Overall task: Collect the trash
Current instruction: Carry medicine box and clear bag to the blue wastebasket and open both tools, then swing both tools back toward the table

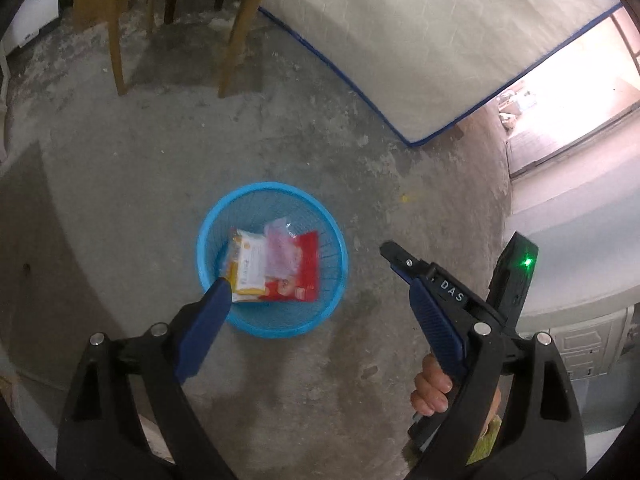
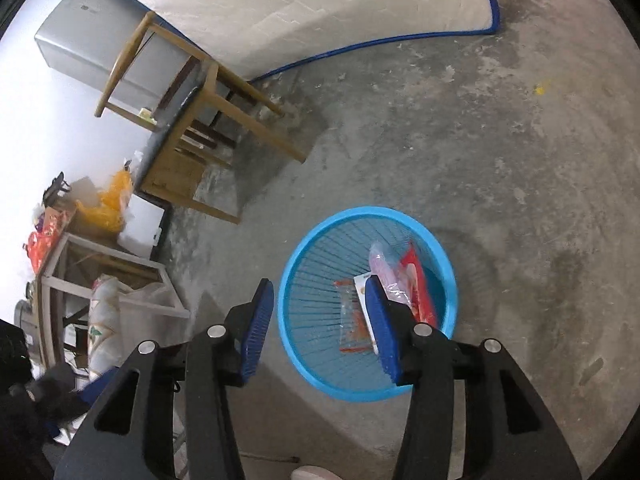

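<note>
**Both jaws released above the blue basket**

Now the blue basket (image 1: 272,260) stands on the bare concrete floor (image 1: 140,184), and the collected trash lies inside it: a white and yellow packet (image 1: 248,268), a clear pinkish bag (image 1: 282,250) resting on top of it, and a red packet (image 1: 306,268) beside them towards the basket's far wall. From the right wrist view the same pile sits against the right side of the basket (image 2: 316,248), with the clear bag (image 2: 386,270) and the red packet (image 2: 418,280) partly hidden behind a blue pad.

The left gripper (image 1: 304,268) hangs above the basket with its jaws spread wide and nothing between them; one blue pad overlaps the basket's near rim in the picture, the other stands well off to the side. The right gripper (image 2: 320,292) also points down at the basket, its jaws parted and empty. In the left wrist view the right gripper (image 1: 404,266) appears beside the basket, a green light glowing on its body, with a hand (image 1: 432,388) wrapped round its handle.

A wooden chair (image 1: 176,20) stands farther back on the floor, next to a white mattress (image 1: 420,40) with blue edging that leans behind it. Cluttered shelving (image 2: 100,272) fills the left edge of the right wrist view.
</note>
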`<state>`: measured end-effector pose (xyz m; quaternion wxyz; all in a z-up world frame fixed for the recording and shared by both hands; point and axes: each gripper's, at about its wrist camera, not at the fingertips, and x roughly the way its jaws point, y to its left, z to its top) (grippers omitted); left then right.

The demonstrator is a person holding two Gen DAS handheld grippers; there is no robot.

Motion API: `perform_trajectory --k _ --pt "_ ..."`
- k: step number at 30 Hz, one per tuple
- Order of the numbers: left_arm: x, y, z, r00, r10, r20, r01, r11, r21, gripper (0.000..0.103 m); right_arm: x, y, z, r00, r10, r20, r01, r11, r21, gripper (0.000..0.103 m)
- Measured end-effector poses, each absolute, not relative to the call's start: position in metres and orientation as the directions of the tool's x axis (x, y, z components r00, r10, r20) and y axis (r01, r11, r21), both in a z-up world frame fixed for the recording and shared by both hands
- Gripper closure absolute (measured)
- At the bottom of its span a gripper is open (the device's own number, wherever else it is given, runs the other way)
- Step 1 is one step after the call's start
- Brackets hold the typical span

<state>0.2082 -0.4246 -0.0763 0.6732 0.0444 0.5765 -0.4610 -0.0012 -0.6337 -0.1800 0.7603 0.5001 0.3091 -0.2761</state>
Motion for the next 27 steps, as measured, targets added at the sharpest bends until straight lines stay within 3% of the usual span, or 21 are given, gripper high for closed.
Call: perform_trajectory --k 9,17,22,27 --pt "0.201 -0.33 -0.015 0.026 -0.676 -0.736 0.695 0.542 -0.473 0.014 -0.03 -0.585 -0.151 0.661 -0.085 -0.745 0.7 0.426 0.573 0.052" --pt "0.165 -0.199 0.029 0.147 -0.731 -0.666 0.731 0.534 -0.425 0.01 -0.023 -0.502 -0.081 0.738 0.029 -0.674 0.513 0.625 0.589 0.039" --pt "0.149 -0.089 0.034 0.317 -0.681 -0.66 0.654 0.661 -0.368 0.009 0.022 -0.436 -0.019 0.78 0.134 -0.611 0.307 0.769 0.561 0.029" --pt "0.14 0.023 0.025 0.485 -0.563 -0.669 0.481 0.811 -0.334 0.009 0.082 -0.347 0.029 0.766 0.322 -0.556 0.021 0.852 0.522 0.017"
